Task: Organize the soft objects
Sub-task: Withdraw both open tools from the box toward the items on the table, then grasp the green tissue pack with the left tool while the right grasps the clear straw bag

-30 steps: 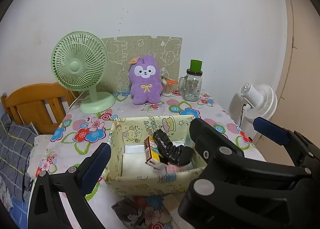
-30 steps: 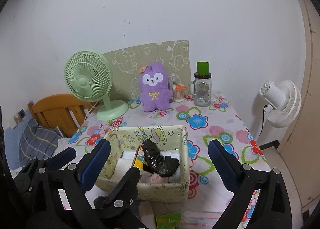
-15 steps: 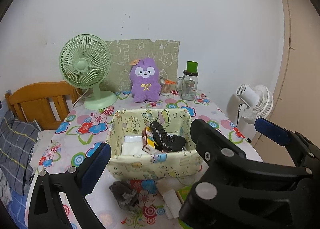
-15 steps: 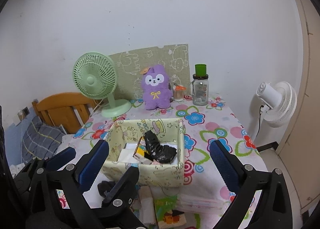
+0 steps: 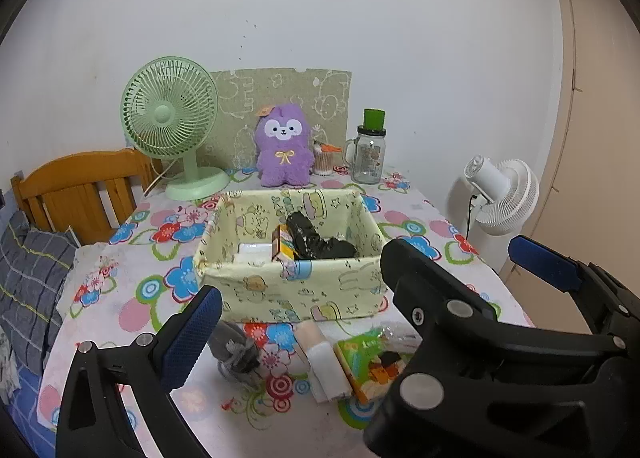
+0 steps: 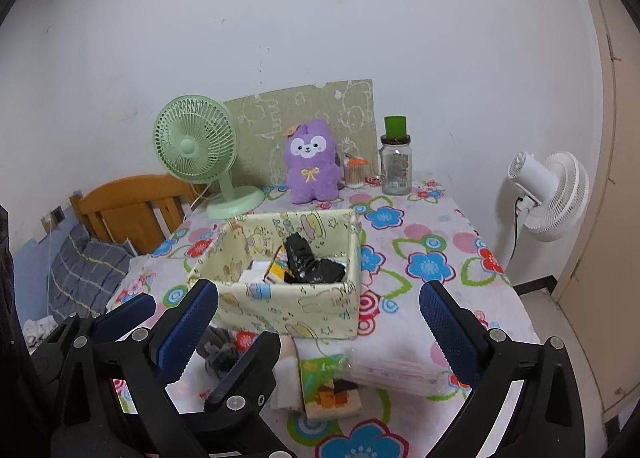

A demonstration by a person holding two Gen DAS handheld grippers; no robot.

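Showing fabric bin [image 6: 304,306], cartoon print, writing unreadable

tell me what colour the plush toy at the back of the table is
Purple, with a white face and a small yellow bow; the plush toy shows best in the right wrist view.

Soft, even indoor light fills both my views, fairly bright, with no glare on the white wall [image 5: 360,18]. Shadows are faint: a thin one under the fabric basket [image 5: 288,290] on the table [image 6: 432,242]. The fisheye bends the door frame [image 5: 568,58] and leaves black corners. Things on the table look sharp; my right gripper [image 6: 320,322] blurs slightly up close.
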